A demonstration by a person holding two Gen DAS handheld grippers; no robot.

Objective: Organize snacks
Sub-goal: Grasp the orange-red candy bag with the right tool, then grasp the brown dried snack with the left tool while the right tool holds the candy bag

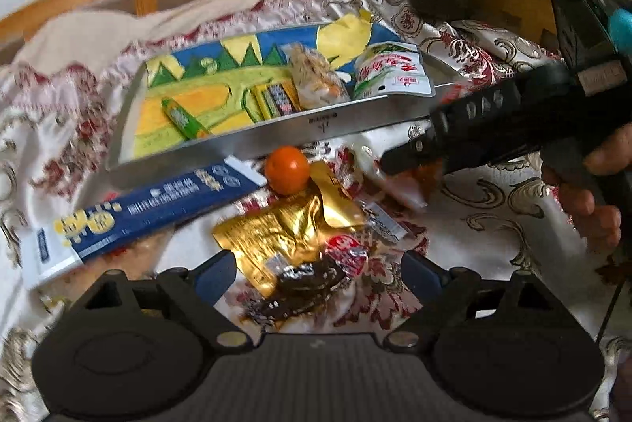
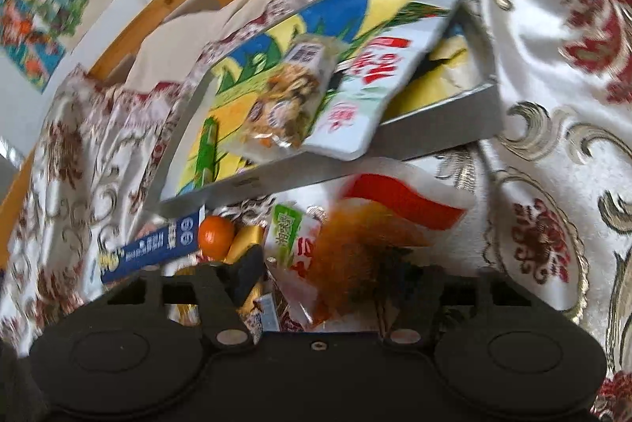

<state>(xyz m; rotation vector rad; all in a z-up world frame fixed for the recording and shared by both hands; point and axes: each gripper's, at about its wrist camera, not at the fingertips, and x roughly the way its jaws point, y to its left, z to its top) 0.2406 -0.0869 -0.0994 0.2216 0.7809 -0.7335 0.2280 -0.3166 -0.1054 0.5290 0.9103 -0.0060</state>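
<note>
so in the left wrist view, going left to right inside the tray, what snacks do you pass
green stick packet → small dark striped packet → clear bag of mixed snack → white pouch with red lettering, which overhangs the tray's right end

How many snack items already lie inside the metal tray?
4: green stick at left, dark-labelled packet mid-tray, clear mixed-snack bag, white pouch over the right rim. Others may hide beneath.

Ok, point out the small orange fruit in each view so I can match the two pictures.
Left wrist view: the orange fruit sits just below centre, against the near wall of the metal tray, right of the long blue packet.
Right wrist view: the fruit lies lower left of centre, just under the tray's near wall, at the blue packet's right end.
Shared landmark: the tray's near wall.
</note>
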